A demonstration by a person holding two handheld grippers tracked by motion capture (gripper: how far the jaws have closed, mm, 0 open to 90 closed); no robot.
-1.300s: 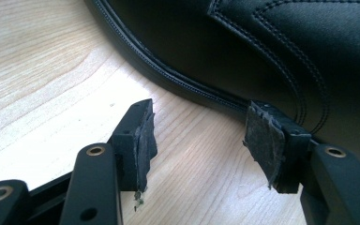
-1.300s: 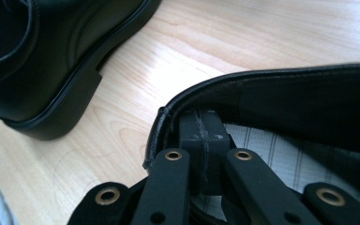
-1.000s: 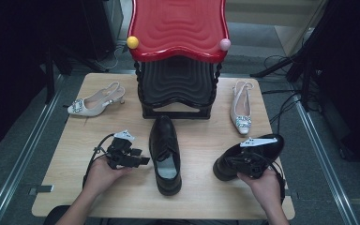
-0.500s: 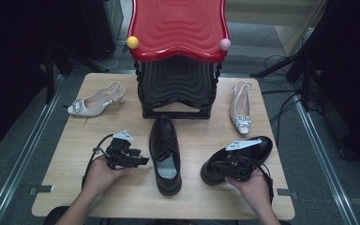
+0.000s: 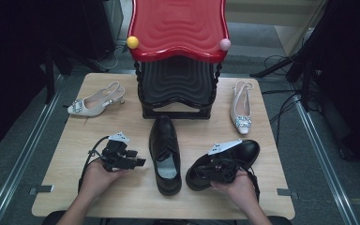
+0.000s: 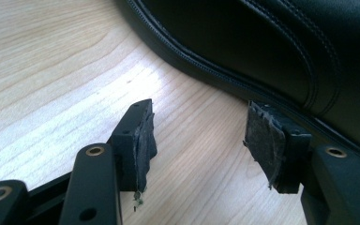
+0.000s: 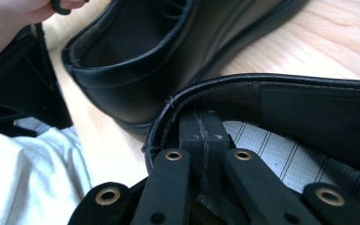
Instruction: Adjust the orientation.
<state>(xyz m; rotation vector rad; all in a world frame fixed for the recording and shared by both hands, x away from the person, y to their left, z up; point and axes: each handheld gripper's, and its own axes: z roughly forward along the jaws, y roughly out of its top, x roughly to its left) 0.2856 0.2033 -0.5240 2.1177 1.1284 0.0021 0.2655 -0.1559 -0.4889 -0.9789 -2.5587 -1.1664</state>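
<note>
Across the far middle of your wooden table point(image 5: 122, 124) stands a black rack topped by a red wavy shelf point(image 5: 178, 23), with a yellow ball point(image 5: 132, 42) at its left corner and a pink ball point(image 5: 225, 44) at its right. A beige slingback point(image 5: 93, 101) lies far left; another beige slingback point(image 5: 241, 108) lies far right, toe toward you.

A pale wooden bench point(image 5: 122, 126) is standing on grey flooring point(image 5: 14, 154), metal rails point(image 5: 326, 154) running alongside, darkness lying beyond both sides.
</note>
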